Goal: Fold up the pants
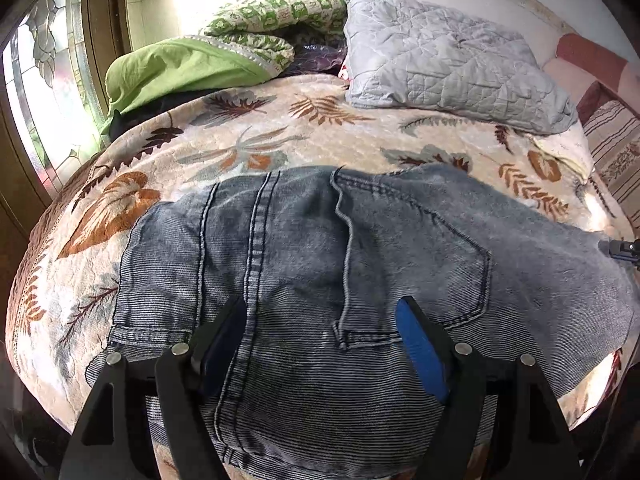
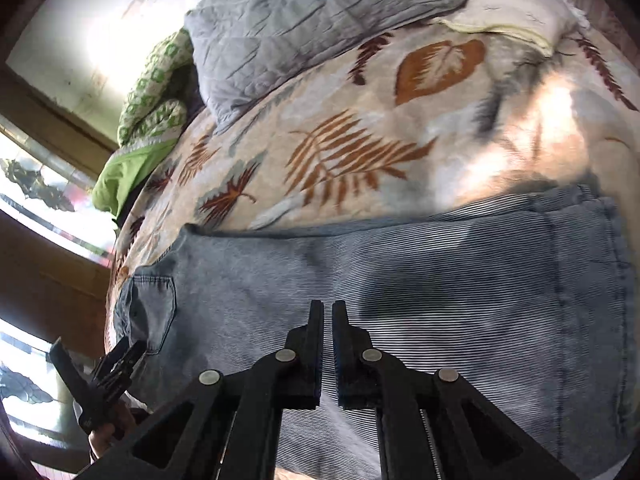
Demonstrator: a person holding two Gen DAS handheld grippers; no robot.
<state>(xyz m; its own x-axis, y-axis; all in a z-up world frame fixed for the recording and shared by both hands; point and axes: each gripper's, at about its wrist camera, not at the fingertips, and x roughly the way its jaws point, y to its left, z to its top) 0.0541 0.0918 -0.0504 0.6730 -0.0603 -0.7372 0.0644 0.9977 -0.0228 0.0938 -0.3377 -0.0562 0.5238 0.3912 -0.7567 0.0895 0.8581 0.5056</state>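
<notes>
Left wrist view: my left tool (image 1: 324, 312) is spread wide just above the pants (image 1: 360, 240), which lie flat on the bed (image 1: 240, 140). My right tool (image 2: 327, 312) is pressed together, pinching nothing, over the leg.

Closed right hand-held gripper (image 2: 327, 312) over flat jeans (image 2: 400, 280) on leaf-print blanket (image 2: 360, 120).

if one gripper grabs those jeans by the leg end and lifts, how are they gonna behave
The jeans would probably sag and drape, not lift flat: they lie limp on the leaf-print blanket. Thick seams and the back pocket suggest dense denim, likely heavy for cloth. The plush blanket may drag on them.
</notes>
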